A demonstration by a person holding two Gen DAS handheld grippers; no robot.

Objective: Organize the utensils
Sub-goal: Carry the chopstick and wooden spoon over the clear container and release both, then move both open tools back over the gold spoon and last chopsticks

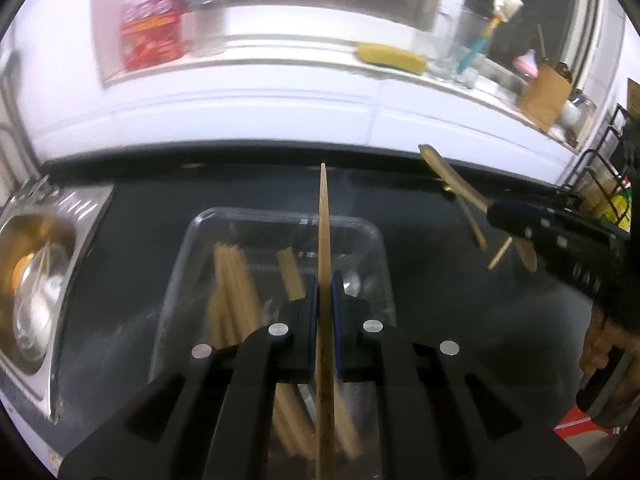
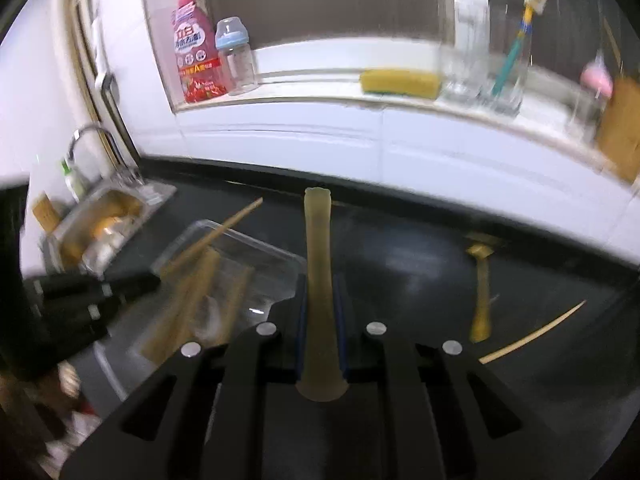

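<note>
My left gripper (image 1: pixel 324 280) is shut on a wooden chopstick (image 1: pixel 323 240) and holds it above a clear plastic tray (image 1: pixel 368 232) with several wooden utensils (image 1: pixel 234 292) in it. My right gripper (image 2: pixel 320 288) is shut on the handle of a tan spoon (image 2: pixel 318 248), held above the black counter to the right of the tray (image 2: pixel 280 256). In the left wrist view the right gripper (image 1: pixel 496 210) and its spoon (image 1: pixel 448 172) show at the right. A tan spoon (image 2: pixel 482 292) and a loose chopstick (image 2: pixel 532 332) lie on the counter at the right.
A steel sink (image 1: pixel 36 264) with bowls sits left of the tray. A white ledge at the back carries a pink bottle (image 2: pixel 196 56), a baby bottle (image 2: pixel 236 56), a yellow sponge (image 2: pixel 400 82), glasses and a brush. A black wire rack (image 1: pixel 600 184) stands far right.
</note>
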